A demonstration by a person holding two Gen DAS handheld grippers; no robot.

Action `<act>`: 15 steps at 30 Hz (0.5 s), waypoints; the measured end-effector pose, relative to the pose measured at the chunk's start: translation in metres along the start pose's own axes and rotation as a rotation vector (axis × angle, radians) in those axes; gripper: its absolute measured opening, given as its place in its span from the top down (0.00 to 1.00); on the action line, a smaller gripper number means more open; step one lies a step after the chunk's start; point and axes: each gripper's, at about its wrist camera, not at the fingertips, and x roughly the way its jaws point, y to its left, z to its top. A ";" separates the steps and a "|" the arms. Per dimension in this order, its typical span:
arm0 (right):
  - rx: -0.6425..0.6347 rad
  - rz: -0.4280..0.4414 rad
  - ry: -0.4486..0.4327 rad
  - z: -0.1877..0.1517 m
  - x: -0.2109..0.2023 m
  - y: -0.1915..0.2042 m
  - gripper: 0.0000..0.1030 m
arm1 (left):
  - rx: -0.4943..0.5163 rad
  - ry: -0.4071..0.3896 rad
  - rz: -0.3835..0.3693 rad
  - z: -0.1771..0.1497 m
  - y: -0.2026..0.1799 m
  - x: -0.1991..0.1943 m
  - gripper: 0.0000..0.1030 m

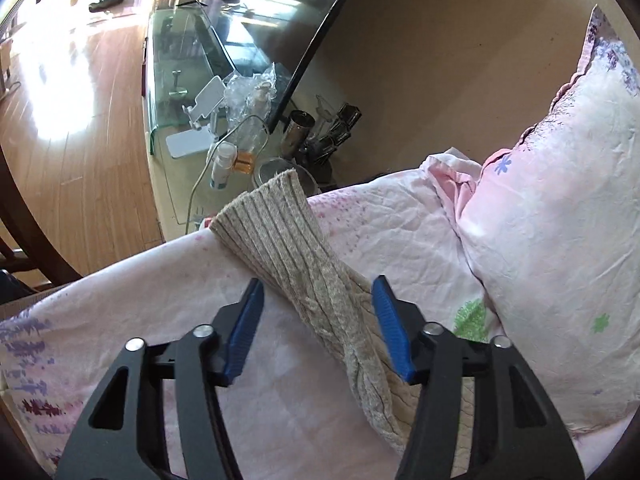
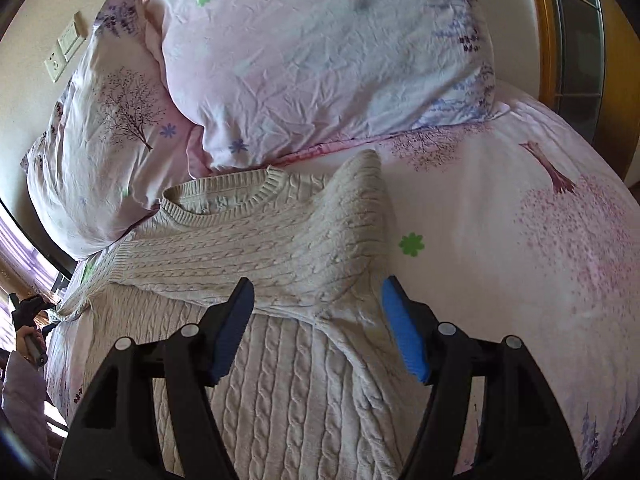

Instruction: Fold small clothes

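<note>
A cream cable-knit sweater [image 2: 256, 256] lies flat on the pink floral bed sheet [image 2: 520, 240], collar toward the pillows. Its right sleeve [image 2: 356, 216] is folded across the chest. My right gripper [image 2: 316, 292] is open and hovers over the sweater's body just below that sleeve, holding nothing. In the left wrist view the other sleeve [image 1: 296, 256] stretches out toward the bed edge, its ribbed cuff at the edge. My left gripper [image 1: 318, 292] is open, its blue pads either side of this sleeve, above it.
Two pink floral pillows [image 2: 320, 60] lie beyond the collar. Past the bed edge stands a glass TV stand [image 1: 180, 80] with bottles, jars and a phone holder, plus a TV screen [image 1: 312, 32]. Wooden floor [image 1: 72, 100] lies left.
</note>
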 end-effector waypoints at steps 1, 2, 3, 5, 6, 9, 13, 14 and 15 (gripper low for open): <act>0.006 0.001 0.003 -0.002 0.001 -0.004 0.35 | 0.023 0.024 0.018 0.003 -0.003 0.007 0.77; 0.012 0.003 0.003 -0.003 0.001 -0.007 0.35 | 0.049 0.043 0.040 0.003 -0.006 0.011 0.86; 0.020 0.006 0.003 -0.004 0.000 -0.011 0.35 | 0.078 0.034 0.043 0.003 -0.011 0.010 0.91; 0.042 0.012 -0.003 -0.005 -0.003 -0.021 0.35 | 0.113 0.002 -0.032 0.000 -0.023 -0.004 0.92; 0.052 0.015 -0.008 -0.006 -0.005 -0.026 0.35 | 0.137 -0.019 -0.107 -0.004 -0.034 -0.017 0.92; 0.072 0.008 -0.027 -0.007 -0.012 -0.038 0.35 | 0.298 -0.077 -0.376 -0.036 -0.098 -0.073 0.93; 0.098 0.005 -0.031 -0.012 -0.017 -0.047 0.35 | 0.601 0.036 -0.817 -0.141 -0.219 -0.146 0.93; 0.100 0.007 -0.030 -0.013 -0.017 -0.047 0.35 | 0.661 0.131 -0.931 -0.176 -0.248 -0.153 0.92; 0.104 0.010 -0.029 -0.015 -0.017 -0.046 0.35 | 0.723 0.251 -1.024 -0.216 -0.278 -0.156 0.88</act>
